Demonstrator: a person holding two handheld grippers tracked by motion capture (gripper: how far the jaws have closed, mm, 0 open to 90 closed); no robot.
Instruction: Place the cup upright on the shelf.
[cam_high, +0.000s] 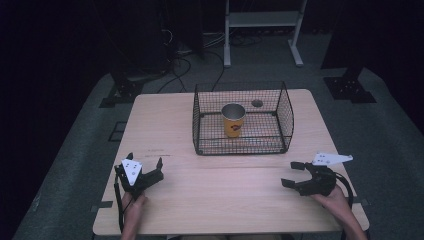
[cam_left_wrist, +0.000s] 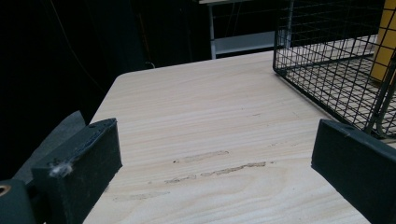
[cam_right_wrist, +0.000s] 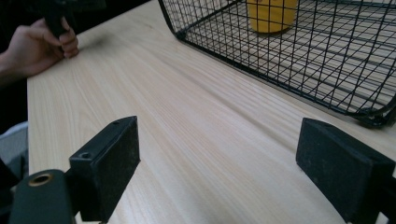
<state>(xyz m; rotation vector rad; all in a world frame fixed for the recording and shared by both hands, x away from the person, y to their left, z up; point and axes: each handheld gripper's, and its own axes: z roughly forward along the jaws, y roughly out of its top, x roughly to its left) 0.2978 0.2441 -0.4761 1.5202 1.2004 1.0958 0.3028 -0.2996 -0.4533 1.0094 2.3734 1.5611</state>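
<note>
Left tool (cam_high: 145, 167): it rested low over the near left part of the worktop (cam_high: 225, 195), jaws spread wide with nothing between them, pointing toward the far right.
Left hand (cam_high: 133, 205): it came in from the near edge and gripped the tool from behind, with the forearm nearly straight.
Right tool (cam_high: 294, 174): it stood at the near right of the worktop, jaws far apart and empty, pointing to the left.
Right hand (cam_high: 334, 197): it held the tool from the right side, with the wrist turned inward.
Wire basket (cam_high: 285, 112): it sat on the far middle of the worktop, well apart from both tools.
Yellow cup (cam_high: 233, 120): it stood upright inside the basket, near its centre.
</note>
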